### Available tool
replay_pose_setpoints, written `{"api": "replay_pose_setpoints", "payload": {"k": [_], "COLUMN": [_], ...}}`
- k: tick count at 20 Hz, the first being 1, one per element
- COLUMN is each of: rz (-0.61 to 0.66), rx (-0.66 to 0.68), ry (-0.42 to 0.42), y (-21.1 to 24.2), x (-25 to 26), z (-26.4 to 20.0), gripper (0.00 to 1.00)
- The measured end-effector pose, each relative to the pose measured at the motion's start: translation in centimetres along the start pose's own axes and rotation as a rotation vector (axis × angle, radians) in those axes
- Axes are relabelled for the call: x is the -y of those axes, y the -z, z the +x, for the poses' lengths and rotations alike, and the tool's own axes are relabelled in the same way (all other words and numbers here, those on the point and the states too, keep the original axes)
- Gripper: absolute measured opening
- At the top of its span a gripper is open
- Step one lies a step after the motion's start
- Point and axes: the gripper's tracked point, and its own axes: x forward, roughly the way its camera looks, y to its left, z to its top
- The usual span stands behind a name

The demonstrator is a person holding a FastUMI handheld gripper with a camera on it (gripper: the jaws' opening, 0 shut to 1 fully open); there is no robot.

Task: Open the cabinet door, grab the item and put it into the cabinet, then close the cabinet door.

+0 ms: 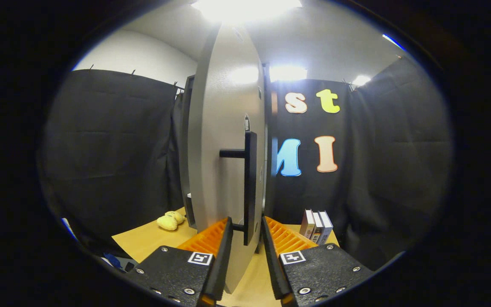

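Note:
A grey cabinet door (222, 140) stands swung out, seen almost edge-on just ahead of me. Its black vertical bar handle (250, 179) is fixed to the door by two short posts. The handle's lower end sits between the fingers of my gripper (246, 221). The fingers stand open around the handle, with a narrow gap on each side. The dark cabinet body (187, 149) shows behind the door, to its left. A small yellow plush toy (169, 221) lies on the wooden table (143, 241), left of the cabinet and beyond my left finger.
Three upright book-like boxes (316, 226) stand on the table beyond my right finger, near the black cloth wall. Black cloth hangs around the booth on the left, back and right. A small blue object (111, 260) lies past the table's near left edge.

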Motion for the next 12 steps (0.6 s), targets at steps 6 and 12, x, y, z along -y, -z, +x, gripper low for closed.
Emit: {"api": "replay_pose_setpoints", "payload": {"k": [6,12], "rz": [0.012,-0.055], "rx": [0.017,0.066], "ry": [0.153,0.341], "y": [1.0,0.3], "x": [2.5,2.7], "z": [-1.1,-3.0], "gripper": [0.75,0.91]}}
